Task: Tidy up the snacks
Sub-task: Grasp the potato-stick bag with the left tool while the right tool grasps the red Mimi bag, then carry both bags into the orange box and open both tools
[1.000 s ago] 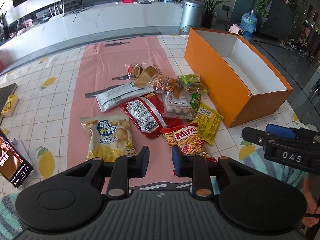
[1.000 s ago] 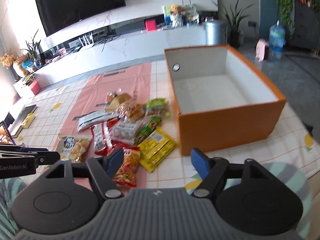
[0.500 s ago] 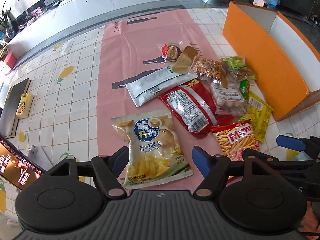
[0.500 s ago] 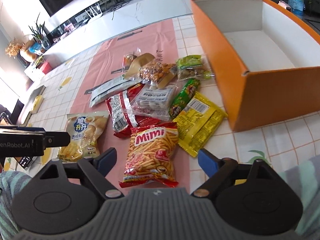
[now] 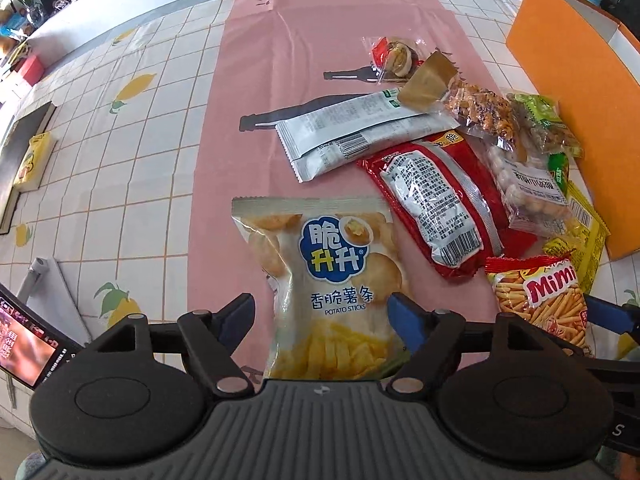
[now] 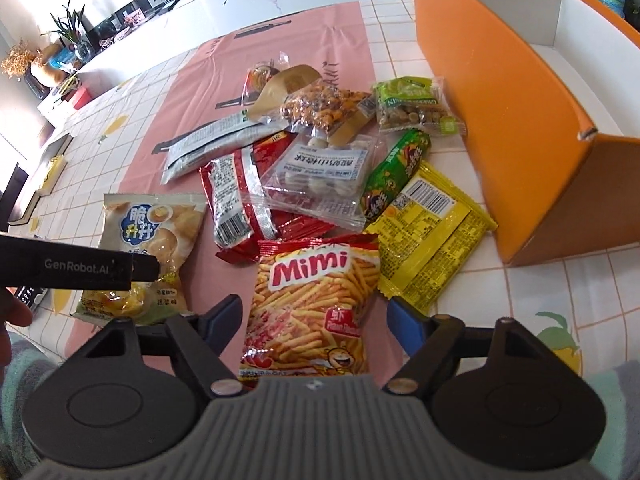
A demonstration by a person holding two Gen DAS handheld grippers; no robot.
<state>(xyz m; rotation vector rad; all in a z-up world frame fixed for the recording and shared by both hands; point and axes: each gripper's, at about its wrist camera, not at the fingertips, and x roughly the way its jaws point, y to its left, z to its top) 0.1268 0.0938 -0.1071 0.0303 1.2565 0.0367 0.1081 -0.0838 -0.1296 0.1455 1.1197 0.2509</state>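
Left wrist view: left claw [image 5: 320,314] wide open, empty, straddling "POTATO STICKS" bag [image 5: 320,280]. Right wrist view only: right claw [image 6: 314,314] wide open, empty, around "Mimi" bag [image 6: 312,304]; "GenRobot.AI" lettering.

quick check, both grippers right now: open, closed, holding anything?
Left gripper: open, holding nothing, fingers either side of the potato sticks bag.
Right gripper: open, holding nothing, fingers either side of the Mimi bag.

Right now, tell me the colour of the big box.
Orange box outside, white inside; right wrist view shows it best.
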